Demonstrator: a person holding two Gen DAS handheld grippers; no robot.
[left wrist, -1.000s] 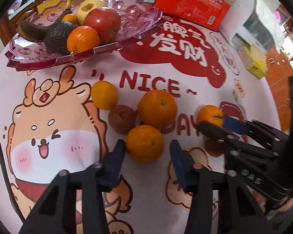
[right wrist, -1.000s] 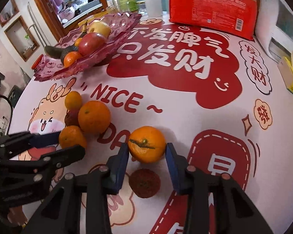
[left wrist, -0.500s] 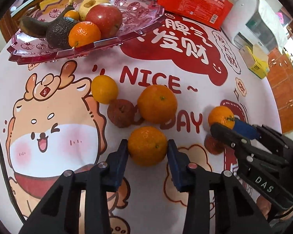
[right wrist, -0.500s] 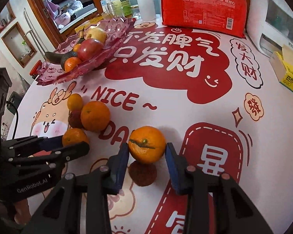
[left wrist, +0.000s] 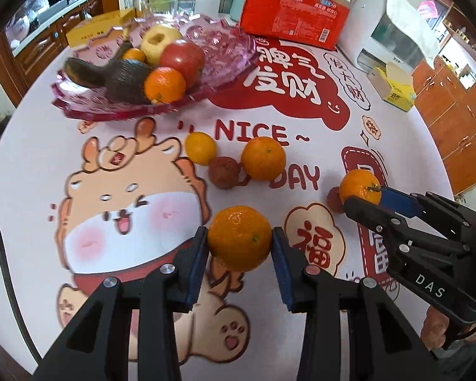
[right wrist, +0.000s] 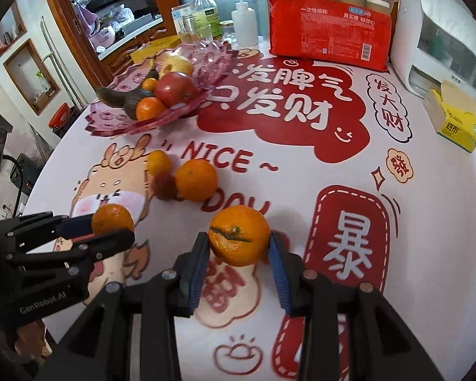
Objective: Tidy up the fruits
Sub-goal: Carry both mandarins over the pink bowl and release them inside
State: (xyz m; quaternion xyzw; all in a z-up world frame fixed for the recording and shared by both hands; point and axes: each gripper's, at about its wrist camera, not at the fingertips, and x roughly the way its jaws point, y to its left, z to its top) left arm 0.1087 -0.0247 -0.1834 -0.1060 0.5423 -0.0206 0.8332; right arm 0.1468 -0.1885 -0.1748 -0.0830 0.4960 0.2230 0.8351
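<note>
Each gripper's jaws clamp a mandarin above the desk: left gripper (left wrist: 240, 244), right gripper (right wrist: 238, 243). Beyond, three loose fruits (left wrist: 224, 172) wait near "NICE"; the far pink fruit tray (left wrist: 225, 44) already holds several.

Glossy translucent pink plastic fruit tray (left wrist: 225, 73), smooth printed tablecloth (left wrist: 31, 165), dimpled shiny orange peel (left wrist: 239, 243), glossy red plastic pack (right wrist: 330, 38)

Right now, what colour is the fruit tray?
Translucent pink tray with a flower pattern; the right wrist view shows it best.
</note>
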